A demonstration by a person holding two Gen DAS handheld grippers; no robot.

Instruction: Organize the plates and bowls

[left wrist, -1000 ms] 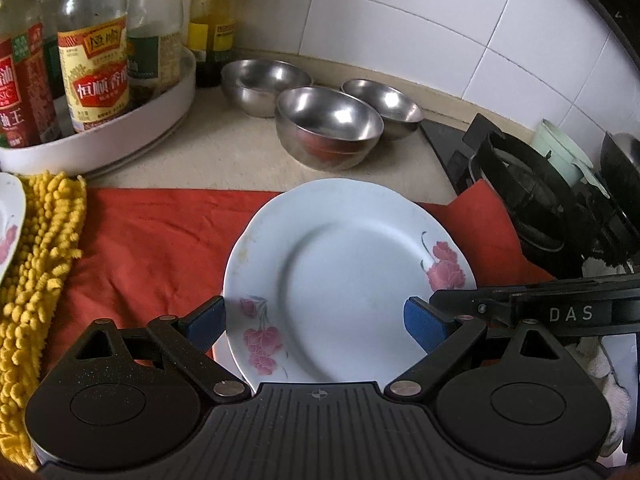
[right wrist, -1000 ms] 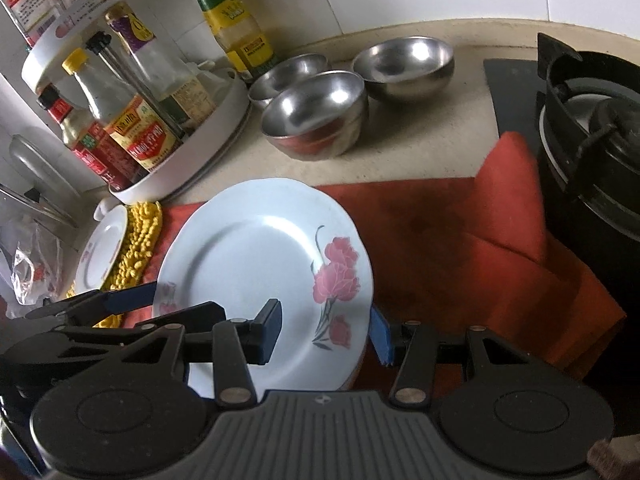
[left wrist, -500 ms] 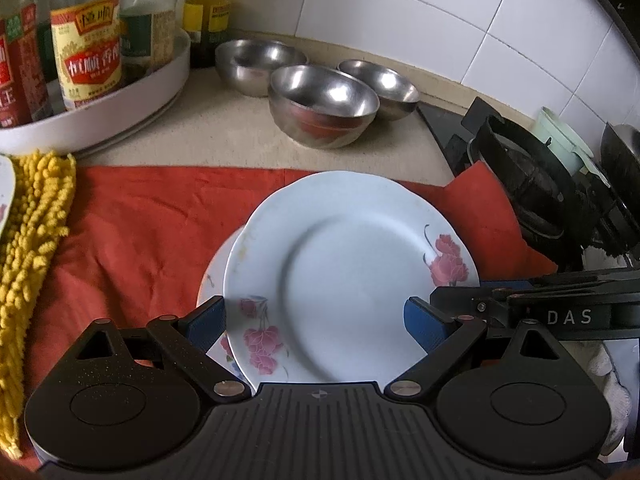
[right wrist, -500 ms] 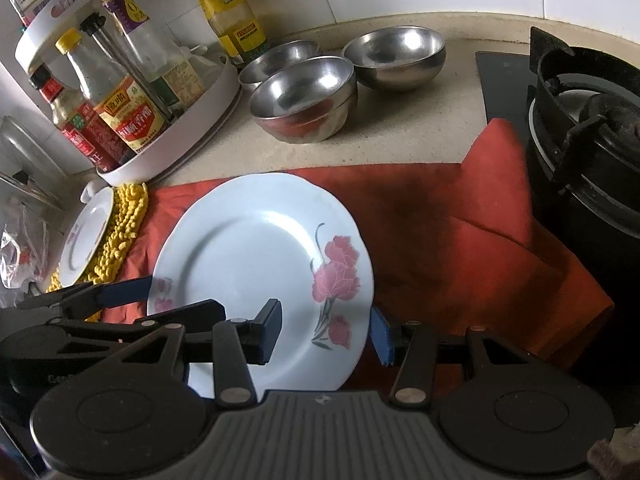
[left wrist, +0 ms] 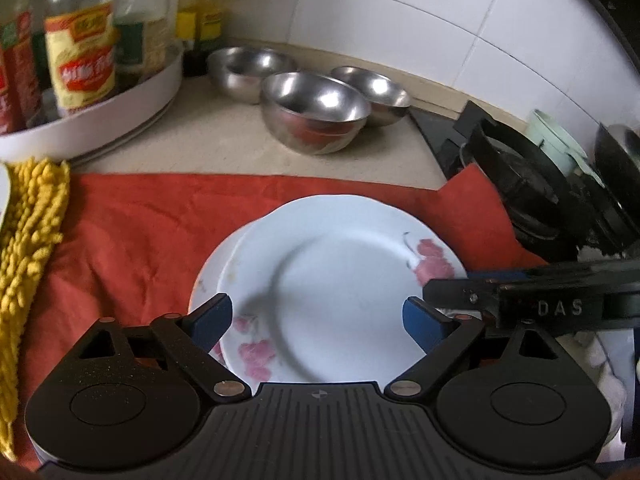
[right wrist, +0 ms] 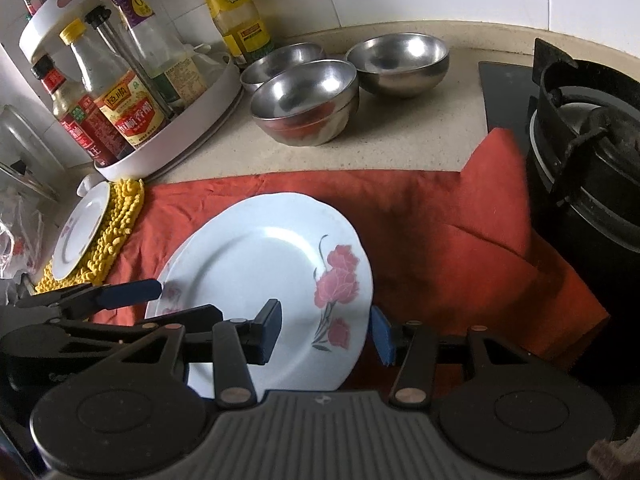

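Right wrist view: a white plate (right wrist: 260,276) with pink flowers lies on another plate (left wrist: 208,280) on the red cloth (right wrist: 440,232). The right gripper (right wrist: 325,332) has its fingers on both sides of the plate's edge; I cannot tell if they squeeze it. The left gripper (left wrist: 318,322) hangs over the plate, fingers wide apart. Three steel bowls (right wrist: 304,100) sit behind on the counter (right wrist: 440,132).
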